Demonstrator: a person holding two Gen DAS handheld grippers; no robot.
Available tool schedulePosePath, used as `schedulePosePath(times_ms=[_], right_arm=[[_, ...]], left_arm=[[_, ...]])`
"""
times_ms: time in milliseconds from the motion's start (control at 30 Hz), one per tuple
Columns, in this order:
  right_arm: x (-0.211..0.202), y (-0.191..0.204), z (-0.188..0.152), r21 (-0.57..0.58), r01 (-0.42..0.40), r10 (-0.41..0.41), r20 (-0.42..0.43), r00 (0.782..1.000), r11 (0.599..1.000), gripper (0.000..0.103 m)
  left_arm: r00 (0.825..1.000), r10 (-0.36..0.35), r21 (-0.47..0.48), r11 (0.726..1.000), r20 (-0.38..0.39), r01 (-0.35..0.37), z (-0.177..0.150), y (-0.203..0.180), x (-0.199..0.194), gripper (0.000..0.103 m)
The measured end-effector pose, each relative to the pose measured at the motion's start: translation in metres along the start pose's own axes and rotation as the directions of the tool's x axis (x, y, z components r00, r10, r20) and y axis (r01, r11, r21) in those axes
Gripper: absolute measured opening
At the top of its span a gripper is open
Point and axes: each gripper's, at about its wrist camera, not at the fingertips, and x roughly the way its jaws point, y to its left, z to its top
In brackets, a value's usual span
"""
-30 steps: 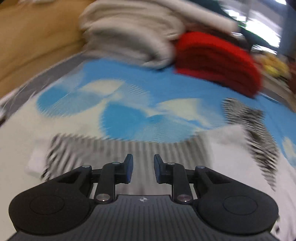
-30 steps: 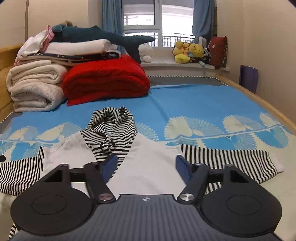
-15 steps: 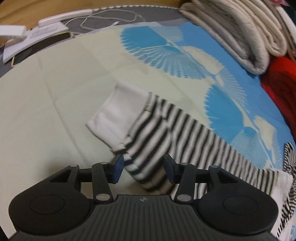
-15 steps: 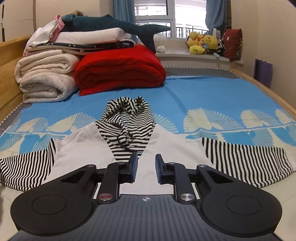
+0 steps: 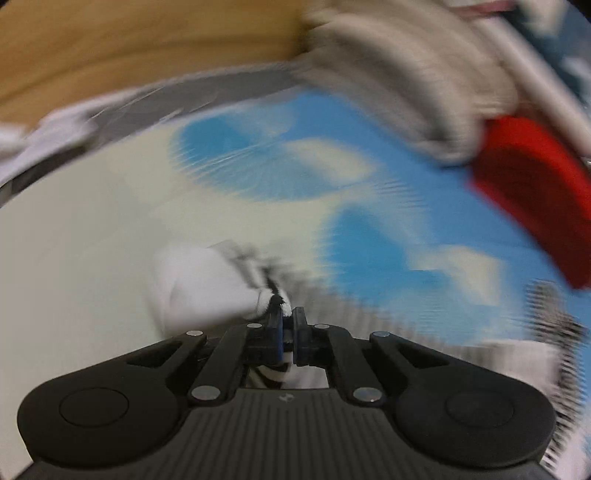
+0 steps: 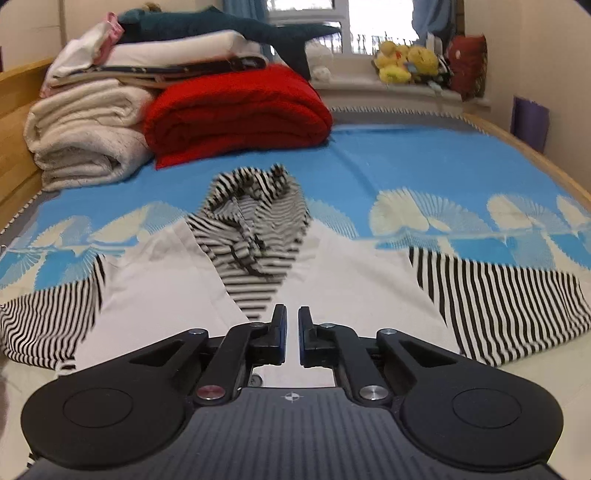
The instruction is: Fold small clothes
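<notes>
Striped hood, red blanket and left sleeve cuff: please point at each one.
striped hood (image 6: 258, 210), right wrist view, middle of the hood
red blanket (image 6: 236, 110), right wrist view, folded top
left sleeve cuff (image 5: 207, 284), left wrist view, white end

Bed (image 6: 424, 158) with blue fan-patterned cover, wooden headboard (image 6: 18, 96) at 9 o'clock, folded cream blankets (image 6: 85, 136) and red blanket (image 6: 236, 110) stacked at 11 o'clock, bright window (image 6: 332, 22) at 12 o'clock, plush toys (image 6: 406, 61) on sill at 1 o'clock, cream wall (image 6: 546, 48) at 2 o'clock
</notes>
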Motion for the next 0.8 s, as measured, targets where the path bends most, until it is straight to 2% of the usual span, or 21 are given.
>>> schedulePosePath(times_ms=[33,100,167,233,267,300,333,367,400,433,467,533,633,667,700,800], right_arm=[[0.002,-0.003,-0.001,0.011,-0.002,0.002,-0.011,1.000,1.000,0.006],[0.007,-0.006,-0.005,0.017,-0.008,0.008,-0.030,1.000,1.000,0.006],[0.014,-0.008,-0.009,0.018,-0.009,0.010,-0.063,0.998,1.000,0.006],[0.020,-0.011,-0.014,0.027,-0.027,0.029,-0.080,0.996,0.999,0.006],[0.023,-0.011,-0.017,0.024,-0.027,0.029,-0.088,0.996,0.999,0.007],[0.027,-0.011,-0.020,0.022,-0.020,0.022,-0.105,0.994,1.000,0.008],[0.030,-0.012,-0.021,0.026,-0.024,0.027,-0.116,0.993,0.999,0.011],[0.032,-0.015,-0.022,0.036,-0.038,0.042,-0.118,0.992,0.999,0.014],[0.034,-0.017,-0.022,0.045,-0.045,0.050,-0.113,0.992,0.998,0.025],[0.037,-0.021,-0.023,0.051,-0.040,0.046,-0.110,0.993,0.998,0.030],[0.041,-0.025,-0.024,0.064,-0.029,0.036,-0.116,0.993,0.998,0.030],[0.049,-0.035,-0.023,0.122,-0.040,0.056,-0.133,0.989,0.992,0.030],[0.061,-0.051,-0.023,0.224,-0.065,0.103,-0.162,0.981,0.972,0.031],[0.065,-0.055,-0.023,0.262,-0.068,0.115,-0.171,0.978,0.963,0.032],[0.071,-0.060,-0.023,0.305,-0.069,0.130,-0.182,0.975,0.950,0.034],[0.093,-0.069,-0.026,0.409,-0.049,0.159,-0.239,0.958,0.911,0.035]], left_arm=[[0.998,-0.067,0.036,0.997,0.023,0.066,-0.004,-0.019,-0.012,0.004],[0.966,-0.257,0.131,0.959,0.037,0.250,-0.018,-0.066,-0.040,0.004],[0.903,-0.430,0.213,0.882,-0.006,0.421,-0.039,-0.110,-0.063,0.004],[0.792,-0.593,0.266,0.747,-0.148,0.609,-0.068,-0.153,-0.077,0.009],[0.706,-0.652,0.261,0.657,-0.275,0.708,-0.084,-0.173,-0.079,0.018],[0.637,-0.676,0.255,0.585,-0.372,0.770,-0.097,-0.188,-0.080,0.031],[0.639,-0.667,0.286,0.572,-0.384,0.769,-0.107,-0.196,-0.084,0.032],[0.679,-0.642,0.329,0.594,-0.357,0.734,-0.111,-0.200,-0.086,0.033],[0.707,-0.619,0.350,0.614,-0.343,0.708,-0.111,-0.201,-0.083,0.033],[0.728,-0.598,0.352,0.637,-0.335,0.686,-0.109,-0.199,-0.078,0.033],[0.756,-0.569,0.344,0.674,-0.323,0.654,-0.105,-0.195,-0.071,0.033],[0.821,-0.480,0.337,0.752,-0.308,0.566,-0.094,-0.183,-0.050,0.033],[0.902,-0.308,0.401,0.817,-0.303,0.414,-0.089,-0.175,-0.029,0.033],[0.917,-0.267,0.409,0.832,-0.297,0.375,-0.088,-0.171,-0.023,0.033],[0.922,-0.249,0.401,0.844,-0.297,0.357,-0.085,-0.166,-0.019,0.033],[0.921,-0.249,0.353,0.868,-0.301,0.350,-0.075,-0.154,-0.016,0.033]])
